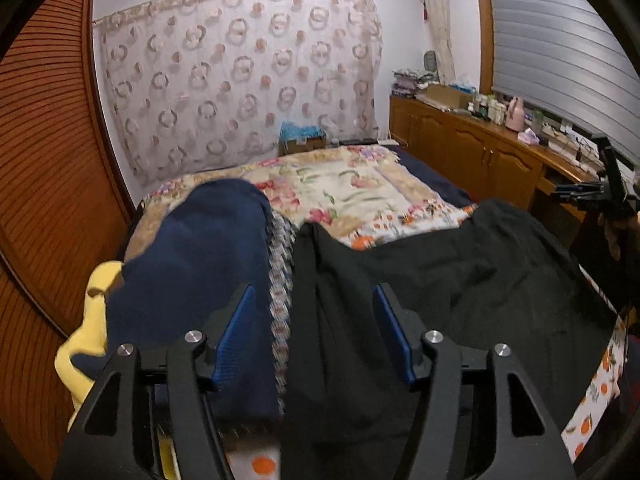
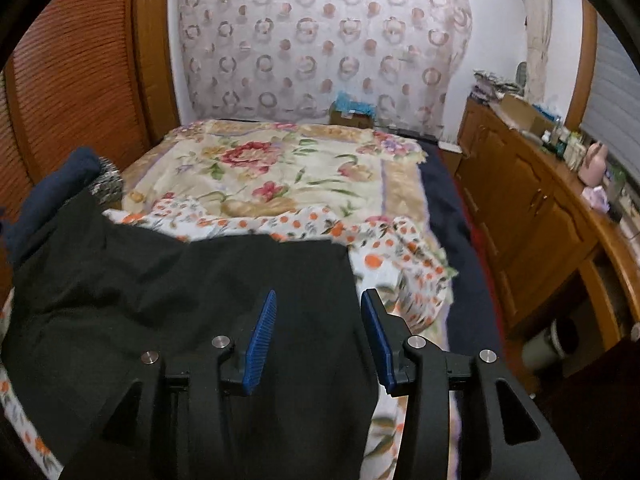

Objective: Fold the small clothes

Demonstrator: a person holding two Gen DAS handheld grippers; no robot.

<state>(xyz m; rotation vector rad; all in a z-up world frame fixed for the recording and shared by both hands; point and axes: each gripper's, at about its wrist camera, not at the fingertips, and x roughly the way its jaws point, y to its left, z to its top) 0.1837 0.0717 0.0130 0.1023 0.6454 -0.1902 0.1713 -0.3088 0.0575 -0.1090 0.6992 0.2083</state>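
One black garment (image 1: 440, 280), one navy garment (image 1: 192, 264), two grippers (image 1: 314, 332) (image 2: 318, 338)

Both views are dim indoor pictures with soft, even light and no hard shadows. In the left wrist view the brightest area is the pale blind (image 1: 560, 40) at upper right. Fisheye distortion bends the walls and wardrobe (image 1: 44, 160), and black corners frame each view. The black cloth (image 1: 440, 280) shows little detail. The near clothes are smeared by blur; the far curtain (image 2: 320, 40) is sharper.
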